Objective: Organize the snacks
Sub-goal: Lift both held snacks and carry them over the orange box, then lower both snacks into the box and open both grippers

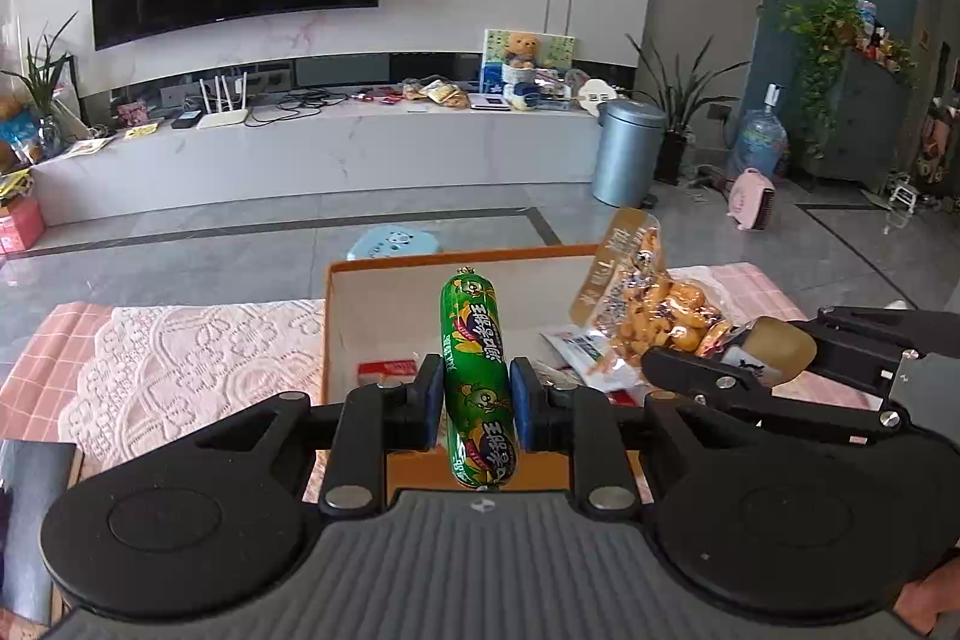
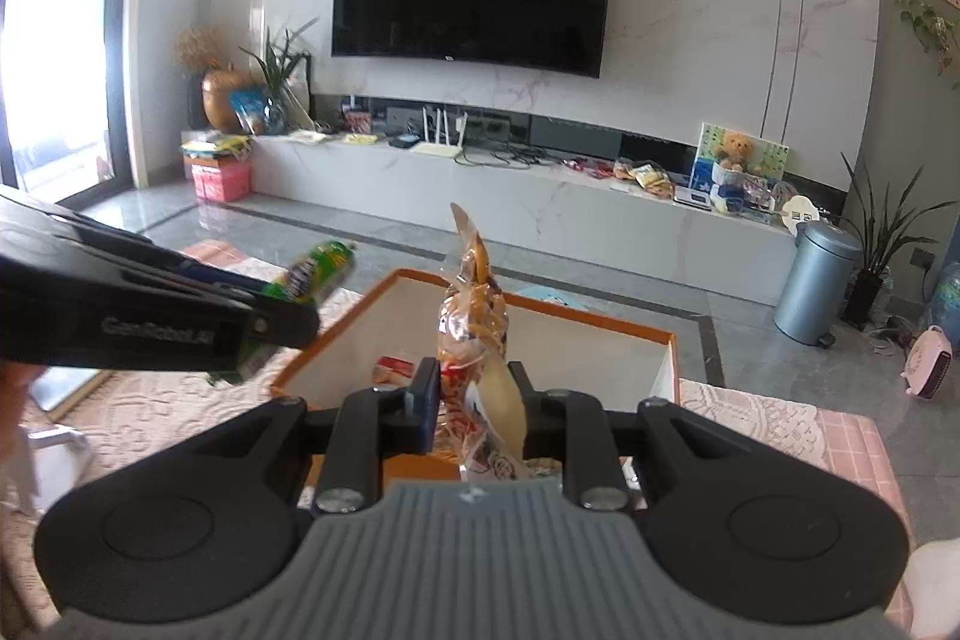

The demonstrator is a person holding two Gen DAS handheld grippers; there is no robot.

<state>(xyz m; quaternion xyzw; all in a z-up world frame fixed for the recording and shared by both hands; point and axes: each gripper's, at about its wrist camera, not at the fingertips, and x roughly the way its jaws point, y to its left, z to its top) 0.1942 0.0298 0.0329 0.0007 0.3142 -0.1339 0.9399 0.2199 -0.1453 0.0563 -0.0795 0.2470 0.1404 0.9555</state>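
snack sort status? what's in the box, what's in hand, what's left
Done: a red packet and a white packet already lie in the orange box. In hand: left hand-held gripper clamps the green sausage; right hand-held gripper clamps the clear snack bag. Left: both still need dropping in.

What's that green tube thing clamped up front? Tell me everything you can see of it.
The green sausage is a plump tube in glossy green plastic wrap, printed with yellow corn pictures, white lettering and small cartoon faces, and pinched shut at each end. It is intact and unopened. It points away from the camera, lengthwise between the blue pads of the left tool, which is shut on its middle and holds it in the air above the orange-rimmed box. Nothing but the pads touches it.
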